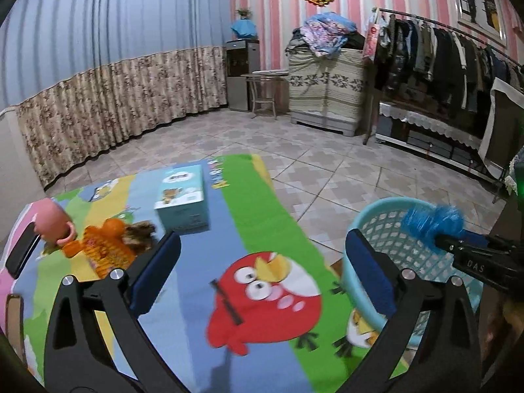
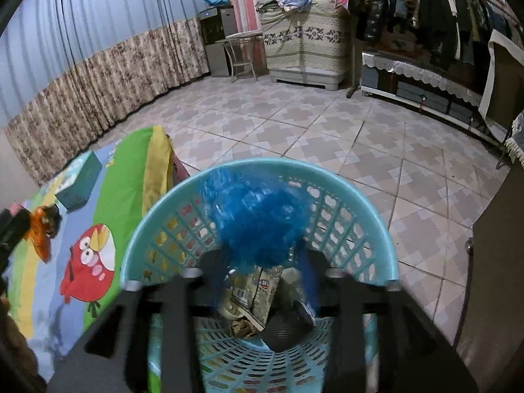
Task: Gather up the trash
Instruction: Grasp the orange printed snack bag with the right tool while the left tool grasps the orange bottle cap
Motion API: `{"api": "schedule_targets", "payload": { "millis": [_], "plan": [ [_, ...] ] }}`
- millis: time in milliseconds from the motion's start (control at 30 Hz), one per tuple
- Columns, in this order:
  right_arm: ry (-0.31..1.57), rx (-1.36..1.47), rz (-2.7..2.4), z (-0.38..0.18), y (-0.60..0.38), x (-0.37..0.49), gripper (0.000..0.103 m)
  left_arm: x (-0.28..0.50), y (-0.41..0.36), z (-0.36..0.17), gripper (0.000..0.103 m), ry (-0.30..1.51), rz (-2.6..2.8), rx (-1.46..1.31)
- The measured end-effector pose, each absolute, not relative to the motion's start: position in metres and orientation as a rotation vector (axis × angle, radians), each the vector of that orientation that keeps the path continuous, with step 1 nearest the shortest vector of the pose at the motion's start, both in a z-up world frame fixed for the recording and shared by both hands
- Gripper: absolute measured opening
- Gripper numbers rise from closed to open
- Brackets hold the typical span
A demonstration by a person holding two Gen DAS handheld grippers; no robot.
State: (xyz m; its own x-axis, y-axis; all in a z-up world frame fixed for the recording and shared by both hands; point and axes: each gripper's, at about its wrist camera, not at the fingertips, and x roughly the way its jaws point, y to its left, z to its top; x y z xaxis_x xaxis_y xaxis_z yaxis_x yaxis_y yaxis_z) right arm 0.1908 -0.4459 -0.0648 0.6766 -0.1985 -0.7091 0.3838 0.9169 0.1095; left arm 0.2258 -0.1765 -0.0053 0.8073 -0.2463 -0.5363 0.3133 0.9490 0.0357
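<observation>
A light blue mesh basket [image 2: 370, 216] stands on the floor beside the cartoon tablecloth; it also shows in the left wrist view [image 1: 380, 216]. My right gripper [image 2: 262, 262] is shut on a crumpled blue plastic wad [image 2: 258, 216] and holds it over the basket's opening; the wad also shows in the left wrist view [image 1: 429, 222]. Wrappers and scraps [image 2: 258, 294] lie inside the basket. My left gripper [image 1: 262, 255] is open and empty above the cloth. An orange wrapper with peel [image 1: 104, 245] and a brown scrap [image 1: 140, 232] lie at the cloth's left.
A light blue tissue box [image 1: 183, 196] stands on the cloth [image 1: 262, 196]. A pink mug [image 1: 54, 224] lies on its side and a dark phone [image 1: 21, 252] lies at the left edge. Tiled floor [image 1: 327, 163], curtains, a clothes rack [image 1: 442, 49] and a covered cabinet lie beyond.
</observation>
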Motion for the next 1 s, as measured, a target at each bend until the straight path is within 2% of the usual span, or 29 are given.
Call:
{"api": "schedule_targets", "payload": {
  "millis": [67,133,333,633,1000],
  "plan": [
    [0.778,0.259,-0.334,-0.067,-0.446,0.193,0.067,0.224,-0.164,-0.005,0.097,0.557,-0.289,0.109],
    [0.791,0.256,-0.349,-0.069,-0.444,0.194,0.080,0.223,-0.153,-0.006,0.097,0.560,-0.275,0.100],
    [0.727,0.207,-0.354,-0.052,-0.419,0.193,0.092,0.221,-0.114,-0.010,0.097,0.569,-0.227,0.070],
    [0.674,0.165,-0.213,-0.038,-0.333,0.217,0.093,0.225,-0.033,-0.017,0.097,0.582,-0.113,0.067],
    [0.733,0.109,-0.020,-0.050,-0.221,0.251,0.093,0.245,0.085,-0.026,0.097,0.614,0.036,0.008]
  ]
}}
